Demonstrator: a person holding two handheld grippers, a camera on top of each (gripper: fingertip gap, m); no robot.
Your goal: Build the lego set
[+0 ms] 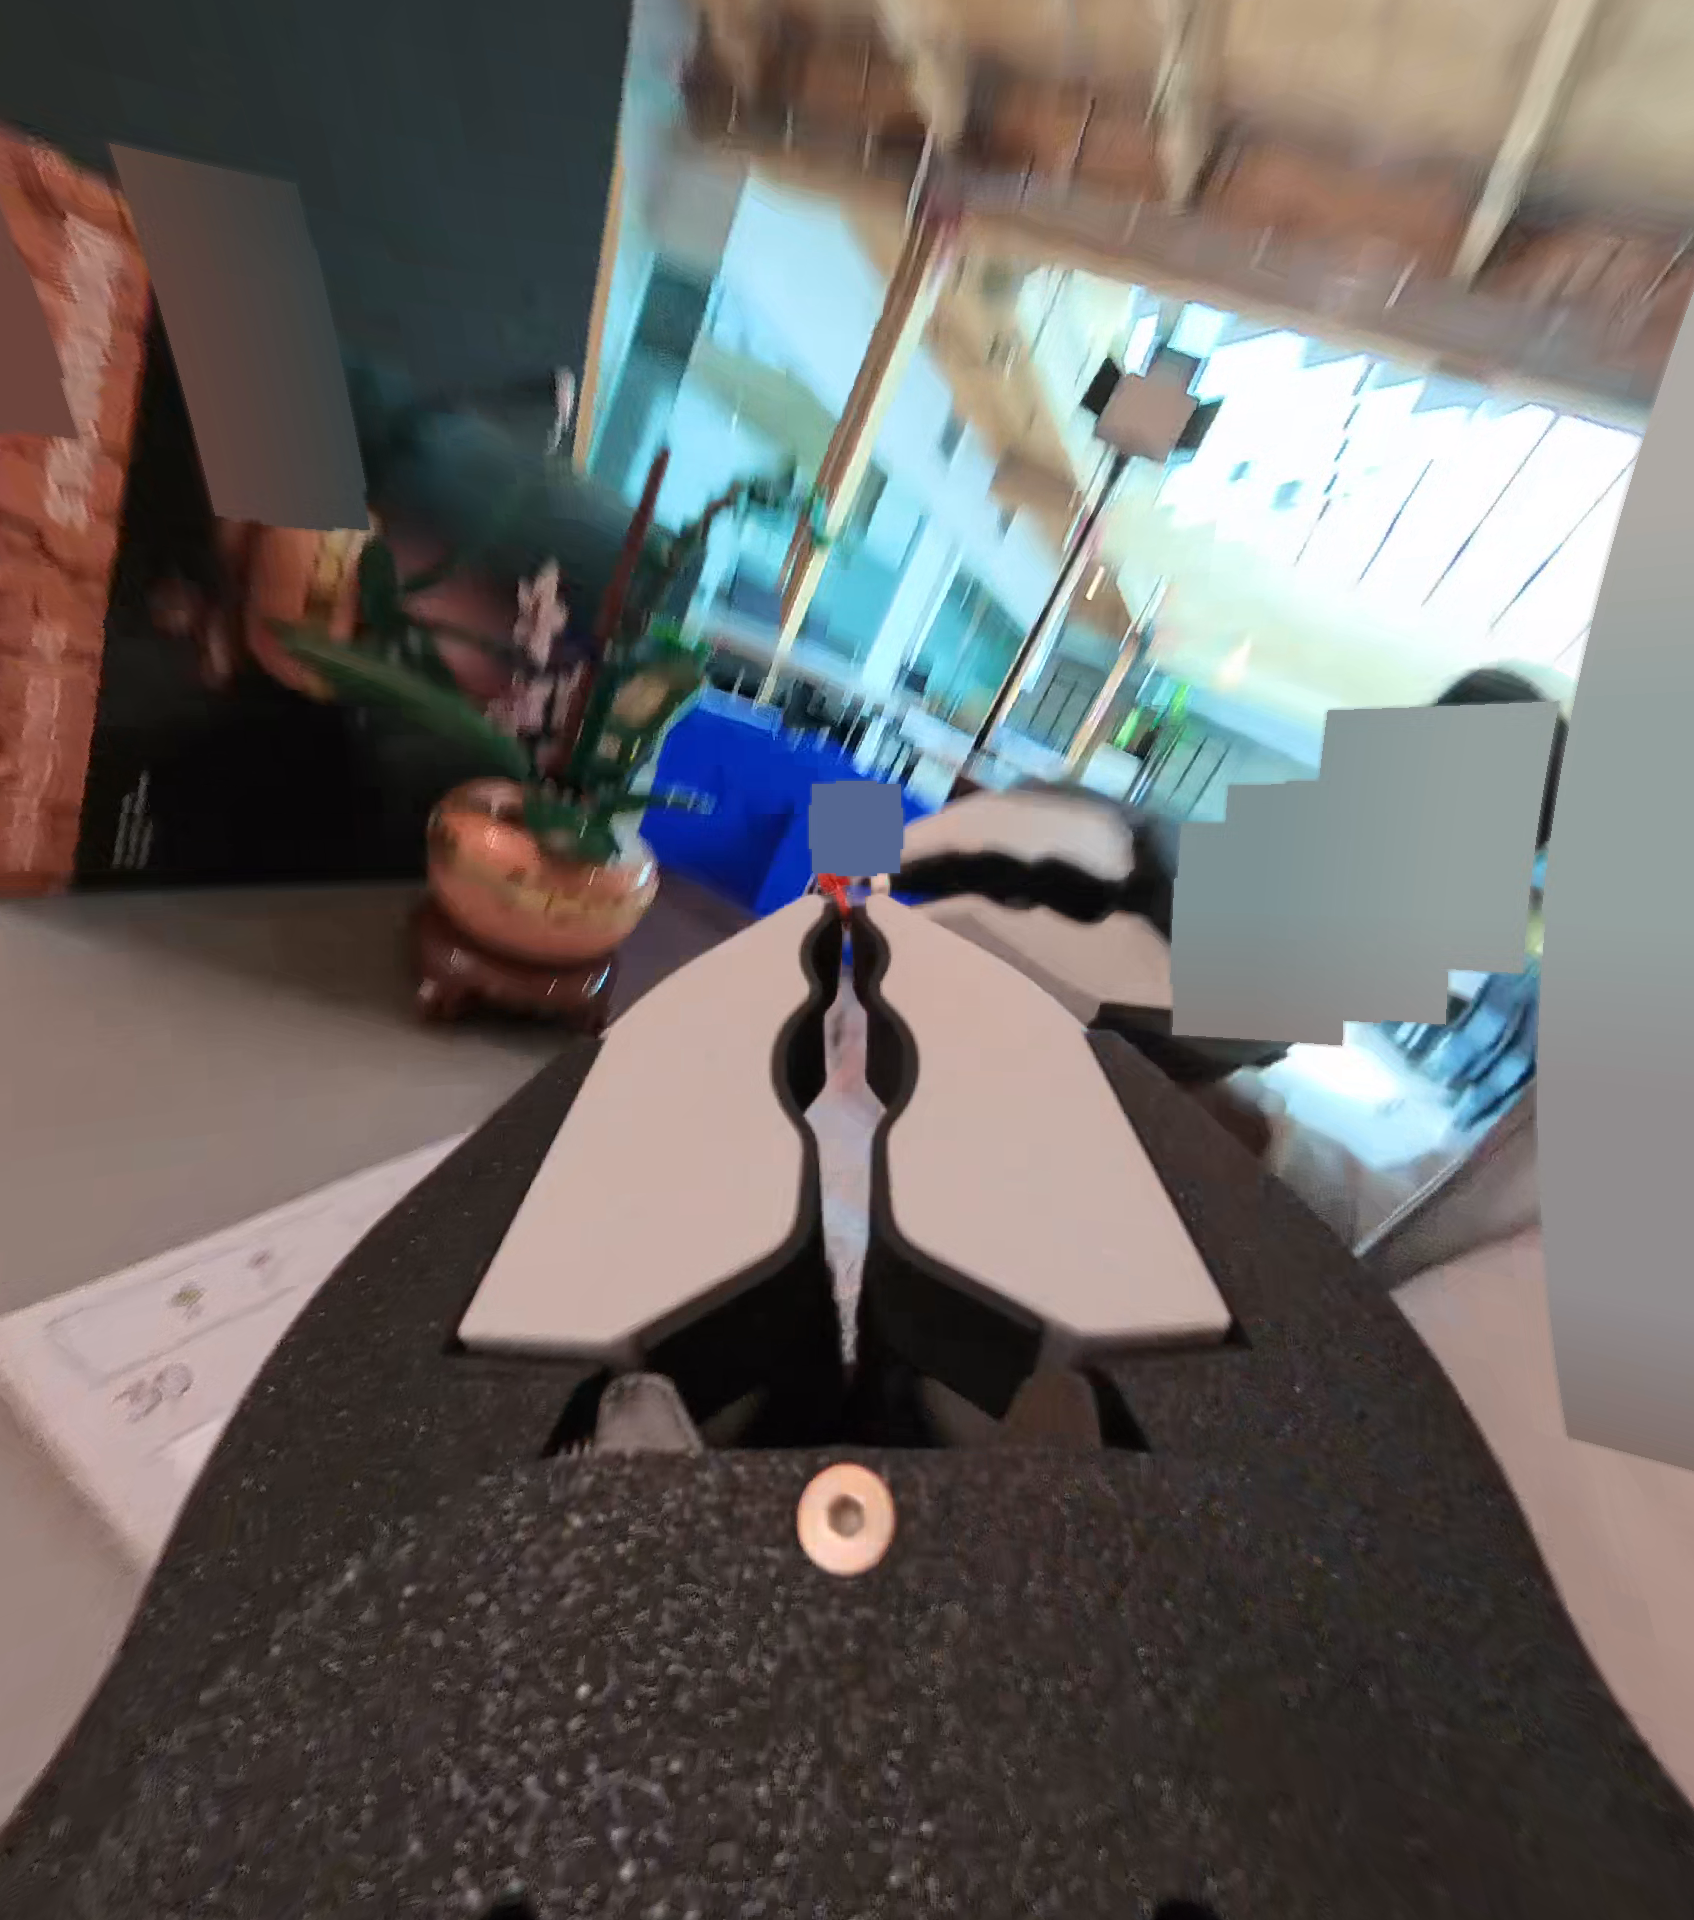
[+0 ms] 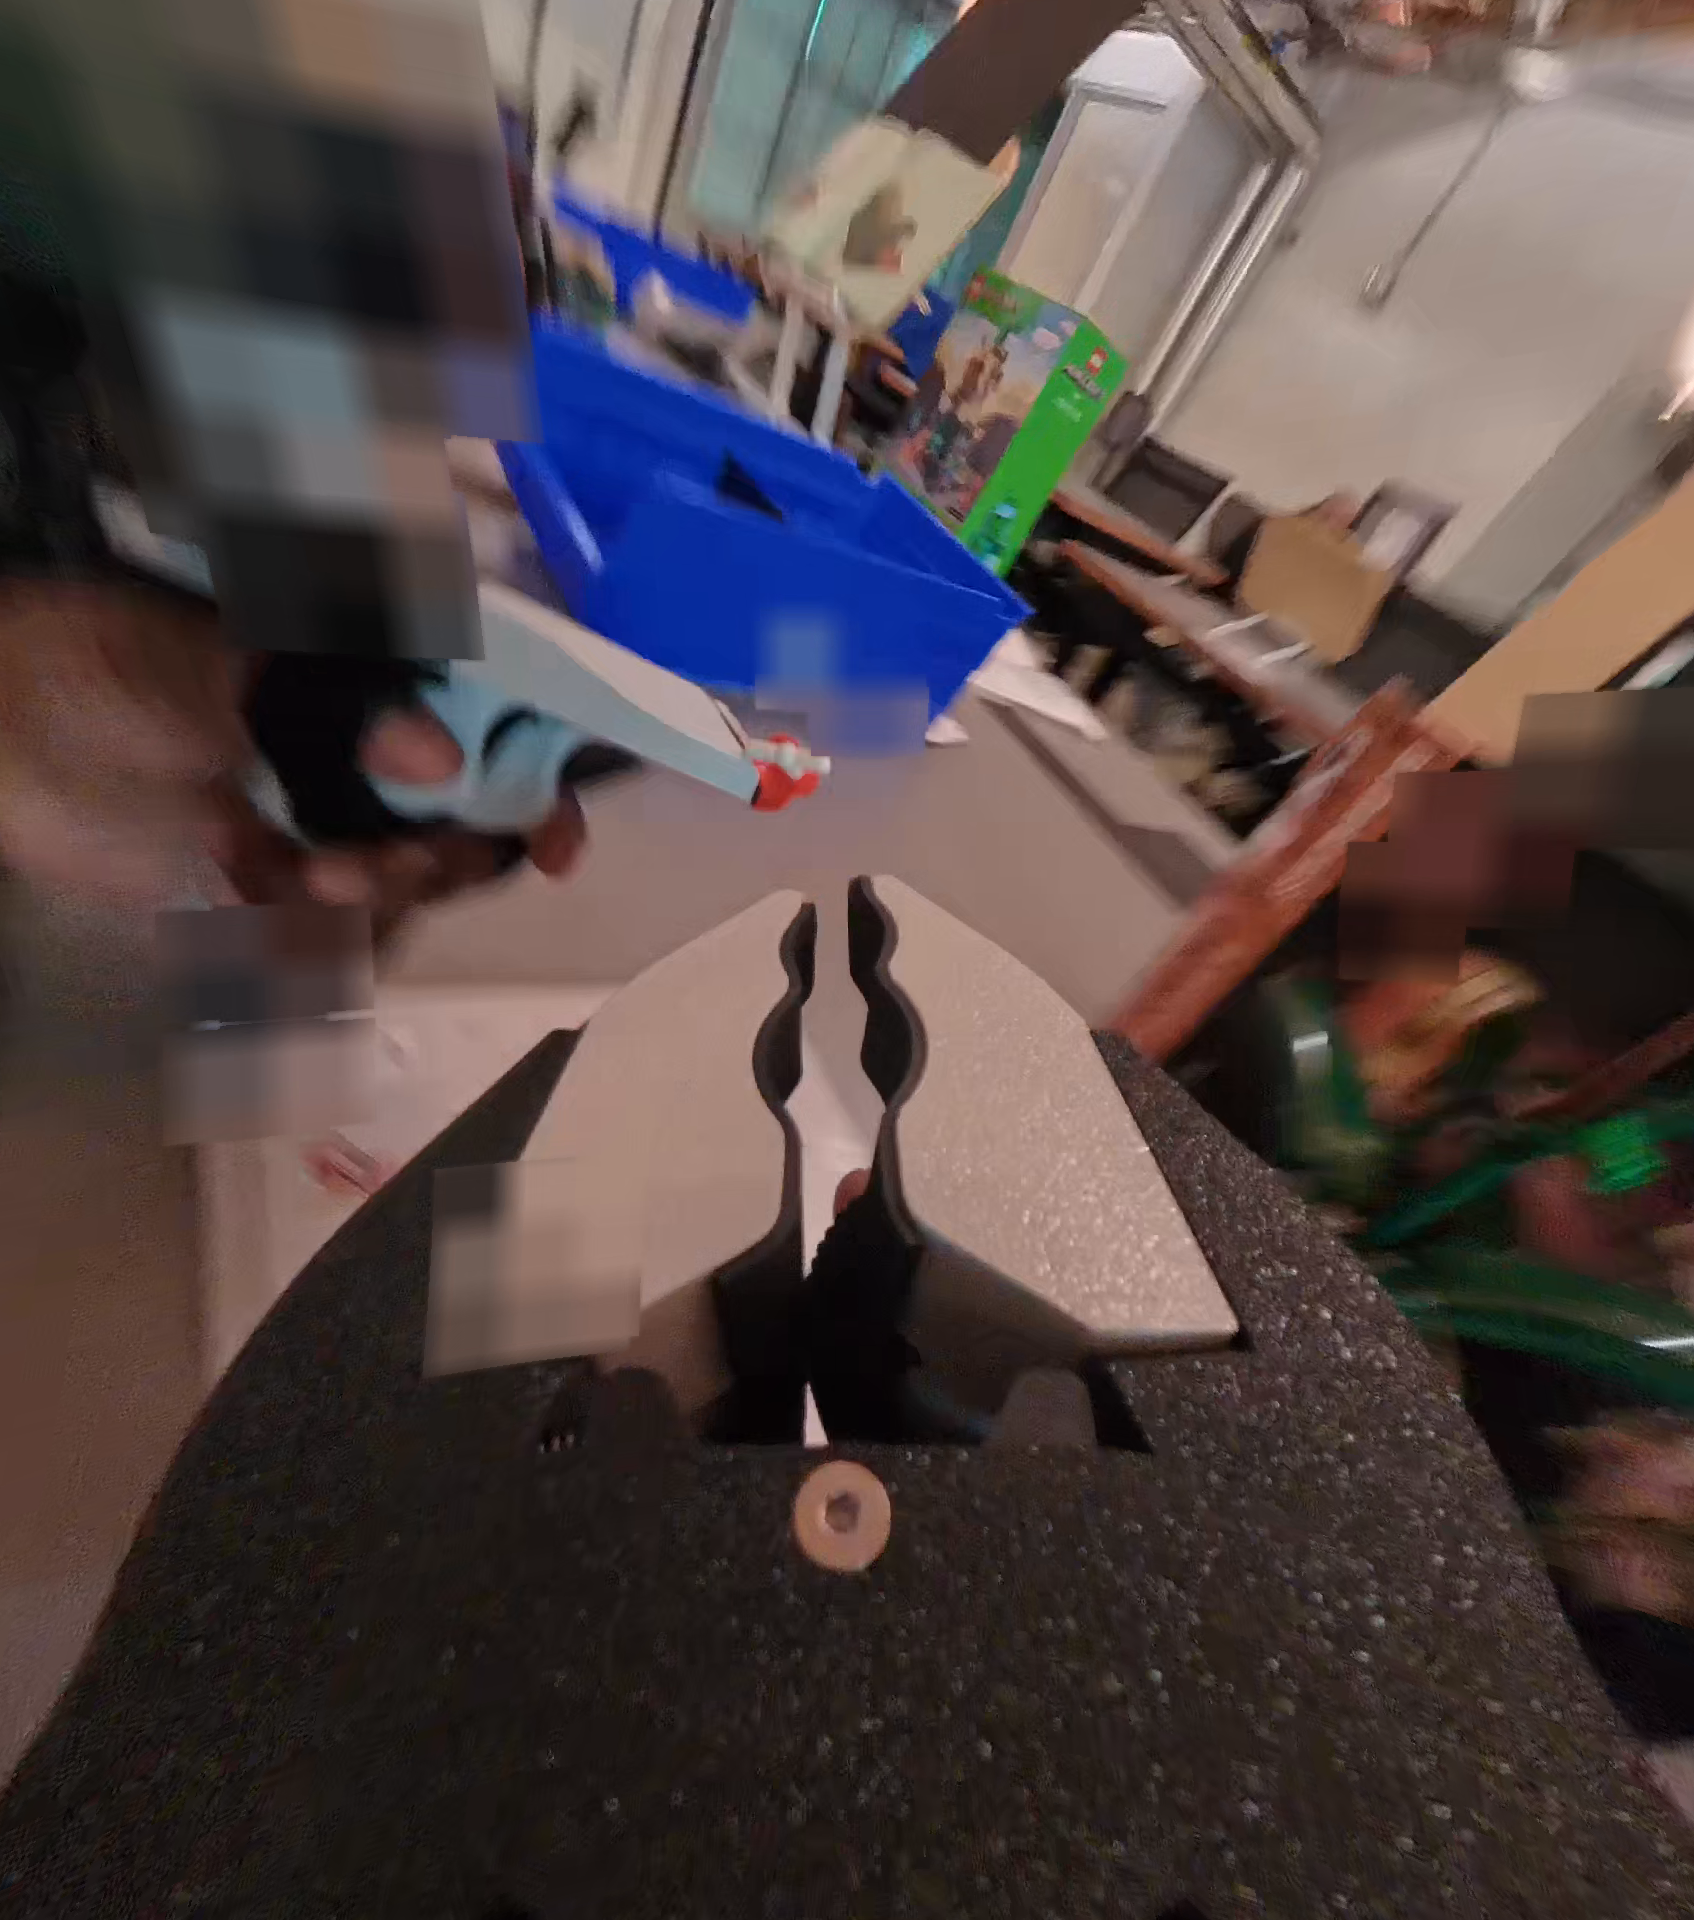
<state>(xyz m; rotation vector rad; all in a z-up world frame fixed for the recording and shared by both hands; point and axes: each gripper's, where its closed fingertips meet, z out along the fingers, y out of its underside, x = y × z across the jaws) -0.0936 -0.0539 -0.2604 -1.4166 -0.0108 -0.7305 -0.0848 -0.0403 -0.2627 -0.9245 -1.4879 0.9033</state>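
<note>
Left gripper point(image 1: 845, 914) is up off the grey table point(image 1: 147, 1039), fingers pinched on a small red piece point(image 1: 832, 888) at the tips. Off to its left a brick-built potted plant point(image 1: 552, 831) stands, a white instruction sheet point(image 1: 199, 1351) lying below.

The left hand-held gripper point(image 1: 845, 914) has smooth matt grey fingers point(image 1: 687, 1143) on a rough, grainy black body; beside it the glossy coppery pot point(image 1: 536, 873) shines, and the blue bin point(image 2: 770, 561) looks like glossy plastic.

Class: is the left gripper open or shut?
Shut: the left gripper pinches a small red piece at its tips.
</note>
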